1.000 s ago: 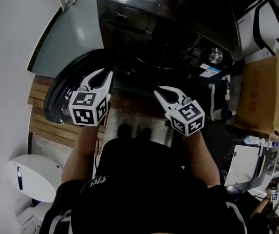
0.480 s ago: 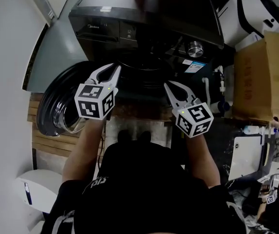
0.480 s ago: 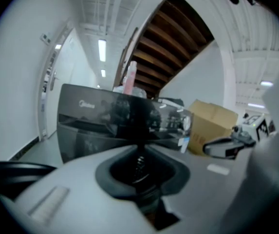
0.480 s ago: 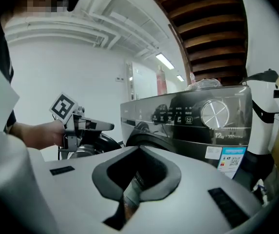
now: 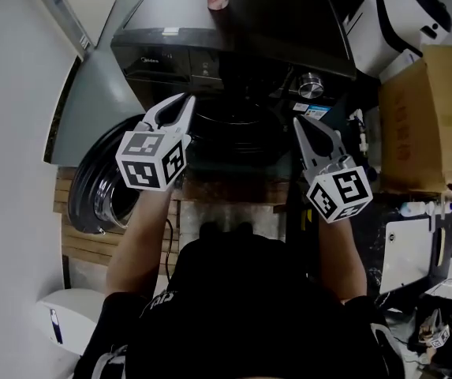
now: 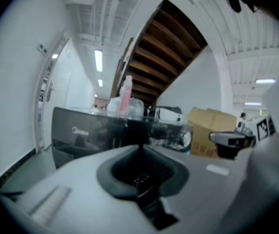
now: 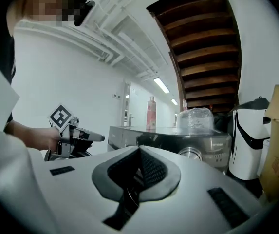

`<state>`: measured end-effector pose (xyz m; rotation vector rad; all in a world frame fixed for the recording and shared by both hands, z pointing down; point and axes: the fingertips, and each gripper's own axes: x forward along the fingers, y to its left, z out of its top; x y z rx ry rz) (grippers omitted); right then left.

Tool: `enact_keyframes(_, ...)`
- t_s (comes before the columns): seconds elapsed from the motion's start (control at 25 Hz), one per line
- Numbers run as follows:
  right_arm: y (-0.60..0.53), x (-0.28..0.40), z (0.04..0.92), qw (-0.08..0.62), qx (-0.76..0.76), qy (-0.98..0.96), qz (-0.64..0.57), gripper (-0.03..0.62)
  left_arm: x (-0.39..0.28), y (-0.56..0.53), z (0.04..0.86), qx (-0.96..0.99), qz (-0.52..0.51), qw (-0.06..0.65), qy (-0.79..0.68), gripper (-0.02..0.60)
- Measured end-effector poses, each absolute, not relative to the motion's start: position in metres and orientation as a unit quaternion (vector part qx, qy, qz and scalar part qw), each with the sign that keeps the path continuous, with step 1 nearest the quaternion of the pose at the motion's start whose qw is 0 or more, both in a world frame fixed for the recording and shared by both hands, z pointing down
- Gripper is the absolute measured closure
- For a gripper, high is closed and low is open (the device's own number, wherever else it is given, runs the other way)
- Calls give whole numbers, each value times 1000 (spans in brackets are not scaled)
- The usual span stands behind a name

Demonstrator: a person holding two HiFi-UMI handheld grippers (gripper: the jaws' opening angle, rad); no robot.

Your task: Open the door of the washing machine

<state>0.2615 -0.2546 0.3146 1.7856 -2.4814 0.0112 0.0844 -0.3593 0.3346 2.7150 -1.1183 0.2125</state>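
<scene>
Standing wide open (hinged leftward), door (image 5: 91, 188); washing machine (image 5: 210, 54) behind.

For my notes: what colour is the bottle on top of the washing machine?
Pink bottle, clearest in right gripper view.

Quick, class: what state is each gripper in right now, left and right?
Left gripper: closed; its jaws have just been closing, with nothing between them.
Right gripper: closed, empty.
</scene>
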Motion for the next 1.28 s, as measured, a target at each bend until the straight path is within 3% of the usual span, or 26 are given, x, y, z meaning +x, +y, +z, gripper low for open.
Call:
enact_keyframes(0.24,-252,259,292,26,593,-804,-35,602,78,-360,318,916,49,86,-389,551)
enact_keyframes(0.52,-254,248,297,66,577,-813,-44,602,69,-356,310,911,39,66,-404,571)
enact_keyframes(1.28,-246,235,316,73,558,-827,-12,602,61,-346,338,906,58,93,-410,572)
